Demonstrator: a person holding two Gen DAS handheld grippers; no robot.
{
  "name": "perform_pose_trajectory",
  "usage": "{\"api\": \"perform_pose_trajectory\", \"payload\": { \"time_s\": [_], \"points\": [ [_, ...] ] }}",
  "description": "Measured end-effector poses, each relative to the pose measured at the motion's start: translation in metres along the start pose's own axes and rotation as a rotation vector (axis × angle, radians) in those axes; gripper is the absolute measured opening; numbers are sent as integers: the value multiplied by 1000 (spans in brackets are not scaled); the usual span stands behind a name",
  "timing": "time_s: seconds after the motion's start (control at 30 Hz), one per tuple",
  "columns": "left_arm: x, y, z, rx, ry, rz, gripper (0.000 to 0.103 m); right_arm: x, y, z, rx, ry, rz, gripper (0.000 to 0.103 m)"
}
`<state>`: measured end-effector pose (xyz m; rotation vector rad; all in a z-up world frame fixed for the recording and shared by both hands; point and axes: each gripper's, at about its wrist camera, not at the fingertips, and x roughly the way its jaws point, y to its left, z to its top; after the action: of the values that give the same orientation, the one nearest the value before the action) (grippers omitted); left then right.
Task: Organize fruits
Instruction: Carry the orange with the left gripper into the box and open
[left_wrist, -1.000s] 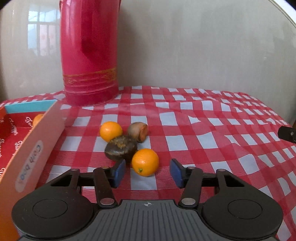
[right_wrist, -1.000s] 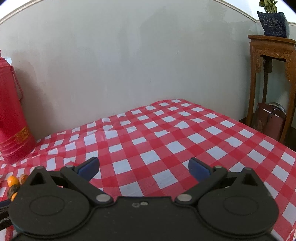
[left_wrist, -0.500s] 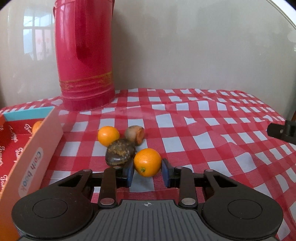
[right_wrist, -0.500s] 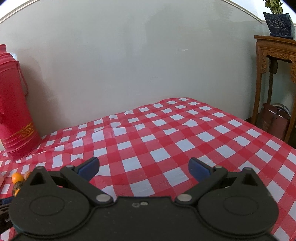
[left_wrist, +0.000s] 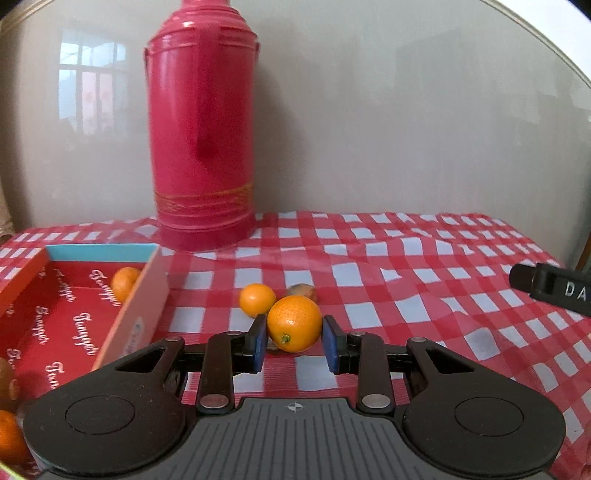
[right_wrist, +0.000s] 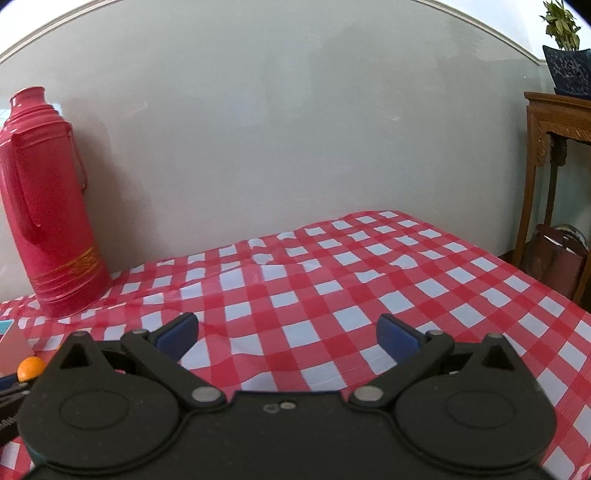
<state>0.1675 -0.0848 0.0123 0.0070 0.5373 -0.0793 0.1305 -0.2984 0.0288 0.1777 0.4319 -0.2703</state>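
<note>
Left wrist view: the table (left_wrist: 424, 280), under a red-and-white checked cloth, carries a tall red thermos (left_wrist: 201, 147) at its back edge by the wall. A red box (left_wrist: 74, 325) at the left edge holds 1 orange (left_wrist: 125, 283). The left gripper (left_wrist: 294, 338) clasps a mandarin (left_wrist: 294, 323) above the cloth; another mandarin (left_wrist: 256, 299) lies just behind. The right gripper (right_wrist: 287, 332) is spread wide, holding nothing.

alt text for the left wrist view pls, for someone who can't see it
The left gripper holds a small orange between its blue fingers, above a red checked tablecloth. To the left, an open red box holds another orange; more fruit lies on the cloth, and a tall red thermos stands by the wall.
</note>
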Motion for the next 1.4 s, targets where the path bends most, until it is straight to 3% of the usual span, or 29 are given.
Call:
{"api": "perform_pose_trajectory", "payload": {
  "time_s": [0.7, 1.1, 1.4],
  "points": [
    [-32, 86, 2, -85, -48, 139, 32, -10, 70, -14, -72, 21, 115, 97],
    [-34, 138, -8, -137, -15, 230, 32, -9, 80, -16, -80, 33, 134, 97],
    [-38, 153, -16, -126, 0, 278, 32, -11, 87, -17, -78, 42, 154, 97]
  ]
}}
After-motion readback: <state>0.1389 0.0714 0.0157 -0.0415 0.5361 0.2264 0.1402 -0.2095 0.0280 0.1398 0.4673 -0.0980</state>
